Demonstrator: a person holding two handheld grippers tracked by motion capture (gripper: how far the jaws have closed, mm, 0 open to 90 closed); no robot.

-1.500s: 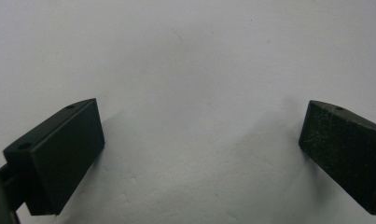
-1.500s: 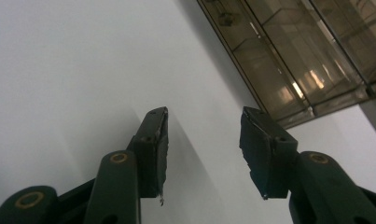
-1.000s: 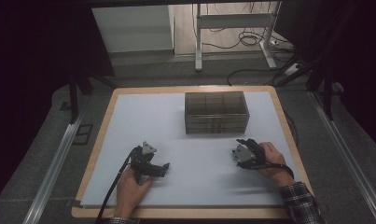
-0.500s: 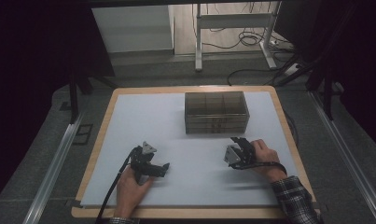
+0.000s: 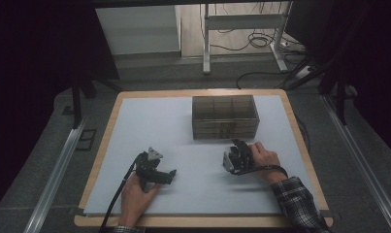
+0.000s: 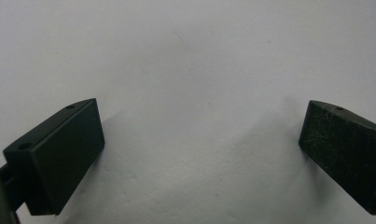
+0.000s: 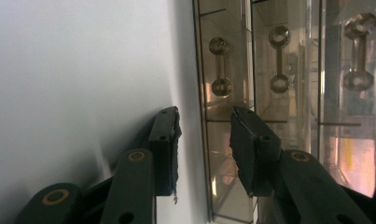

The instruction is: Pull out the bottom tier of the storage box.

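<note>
- We see the task's thing, a smoky-brown clear plastic organizer box with drawer fronts [image 5: 225,116], standing upright toward the far middle of the pale grey mat [image 5: 149,121], which lies on a wooden-edged table [image 5: 105,141].
- In the right gripper view the box's [image 7: 279,93] face is glossy and mirror-like, split by thin walls into compartments, each front bearing a moulded dumbbell-shaped pull [image 7: 279,58].
- We judge it light, stiff and brittle: hard thin plastic that could crack under a hard squeeze and will slide readily on the smooth mat.
- Slick walls offer little friction, so we would take hold at a raised pull or at a drawer's edge, not on a flat panel.
- The right gripper [image 5: 237,156] sits just in front of the box's near face; its black jaws have just been closing and stand partly apart, one on each side of the box's corner edge, pads not pressing, nothing held.
- The left gripper [image 5: 156,170] rests on the mat well apart from the box, jaws spread wide and empty; its rubbery pads [image 6: 66,154] look matte and scuffed over bare mat.
</note>
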